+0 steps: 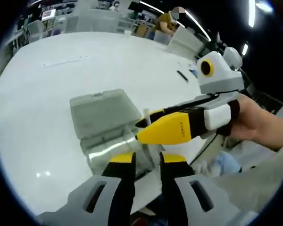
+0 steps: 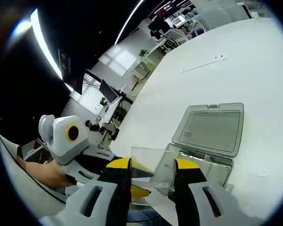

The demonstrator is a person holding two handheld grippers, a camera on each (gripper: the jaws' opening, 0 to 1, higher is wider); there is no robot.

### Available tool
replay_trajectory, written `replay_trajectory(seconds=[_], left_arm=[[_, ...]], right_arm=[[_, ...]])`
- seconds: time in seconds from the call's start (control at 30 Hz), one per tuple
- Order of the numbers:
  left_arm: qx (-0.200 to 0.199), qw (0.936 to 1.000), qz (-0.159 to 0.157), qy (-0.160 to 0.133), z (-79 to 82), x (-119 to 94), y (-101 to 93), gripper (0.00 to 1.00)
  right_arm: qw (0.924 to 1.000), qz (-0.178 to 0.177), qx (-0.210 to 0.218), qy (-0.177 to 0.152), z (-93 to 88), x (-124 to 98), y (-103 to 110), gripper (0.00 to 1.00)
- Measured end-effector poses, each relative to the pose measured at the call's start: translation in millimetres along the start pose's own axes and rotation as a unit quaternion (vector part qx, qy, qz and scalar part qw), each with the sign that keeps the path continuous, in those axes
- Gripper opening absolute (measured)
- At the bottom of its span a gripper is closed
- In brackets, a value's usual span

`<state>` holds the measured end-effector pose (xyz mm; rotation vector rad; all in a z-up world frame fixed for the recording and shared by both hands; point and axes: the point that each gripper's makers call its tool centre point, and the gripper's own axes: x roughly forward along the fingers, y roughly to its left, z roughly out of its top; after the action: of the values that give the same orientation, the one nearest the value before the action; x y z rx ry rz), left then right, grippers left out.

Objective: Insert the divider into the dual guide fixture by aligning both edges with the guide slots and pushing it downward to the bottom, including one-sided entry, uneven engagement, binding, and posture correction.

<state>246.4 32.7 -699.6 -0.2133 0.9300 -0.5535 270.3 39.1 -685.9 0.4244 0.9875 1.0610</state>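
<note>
Right gripper pinching clear divider — above open box

The broad bench is plain glossy white. On it, the clear plastic hinged box reads pale grey-green, its open lid frosted. The thin transparent plastic divider sheet is colourless with faint glints. Each hand-held gripper has a light grey body, black fingers and yellow tips; the other one's housing is white with a yellow-ringed lens.
</note>
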Motion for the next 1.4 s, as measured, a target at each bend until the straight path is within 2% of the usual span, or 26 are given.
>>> replay_trajectory(seconds=[0.33,0.73,0.93,1.4], left_arm=[[-0.023,0.9996,0.014,-0.001,1.9,5,3.9,0.11],[-0.035,0.9989,0.029,0.014,-3.4,12,8.1,0.09],[-0.036,0.9987,0.031,0.019,-4.5,14,7.4,0.05],[-0.053,0.998,0.029,0.016,-4.9,15,7.9,0.05]], right_arm=[[0.9987,-0.05,0.003,0.012,-2.2,5,-11,0.3],[0.9964,-0.081,0.01,0.022,-4.9,9,-17,0.3],[0.9959,-0.087,0.012,0.023,-5.5,11,-17,0.3],[0.9947,-0.099,0.02,0.019,-6.1,11,-19,0.3]])
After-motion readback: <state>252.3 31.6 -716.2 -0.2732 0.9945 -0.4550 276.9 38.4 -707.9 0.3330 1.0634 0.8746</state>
